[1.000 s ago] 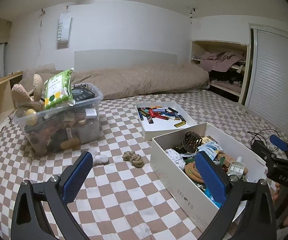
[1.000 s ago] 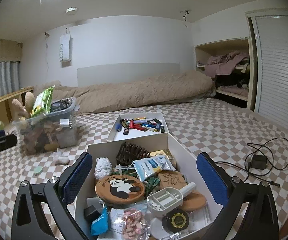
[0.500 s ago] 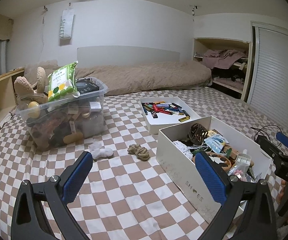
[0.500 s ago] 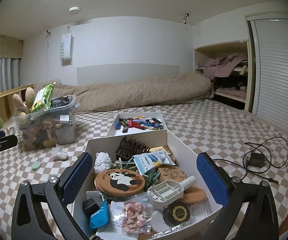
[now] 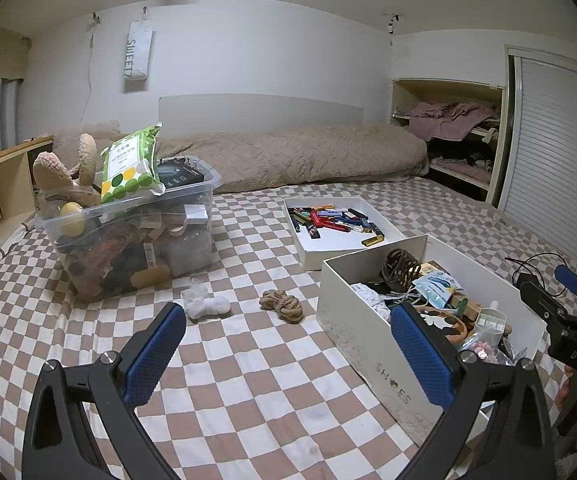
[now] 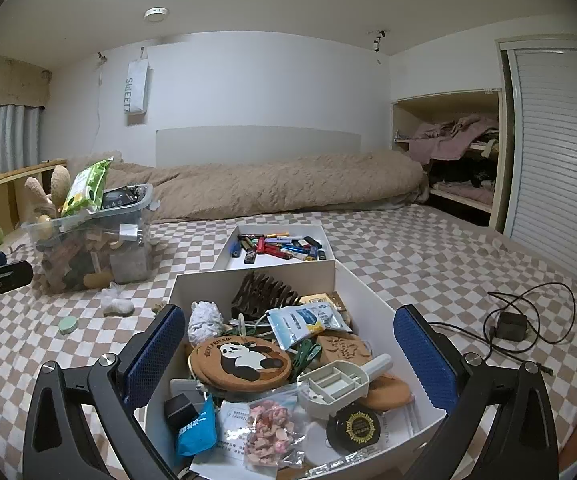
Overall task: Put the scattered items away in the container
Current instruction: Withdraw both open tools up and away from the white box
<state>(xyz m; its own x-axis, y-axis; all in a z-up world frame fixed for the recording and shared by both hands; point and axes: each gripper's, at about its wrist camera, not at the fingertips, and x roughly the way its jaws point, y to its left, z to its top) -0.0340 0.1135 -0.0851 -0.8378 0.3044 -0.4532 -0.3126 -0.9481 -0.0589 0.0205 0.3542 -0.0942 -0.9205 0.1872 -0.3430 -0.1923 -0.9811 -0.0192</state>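
While both grippers gape empty (image 5: 288, 354) (image 6: 289, 354) — knotted tan rope (image 5: 281, 305), crumpled white cloth (image 5: 205, 305) on checks.

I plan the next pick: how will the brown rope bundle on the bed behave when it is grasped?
The rope bundle looks soft and loosely knotted, so it probably squashes and may sag. It seems light. Lying lumpy on the checkered bedsheet, it is unlikely to roll.
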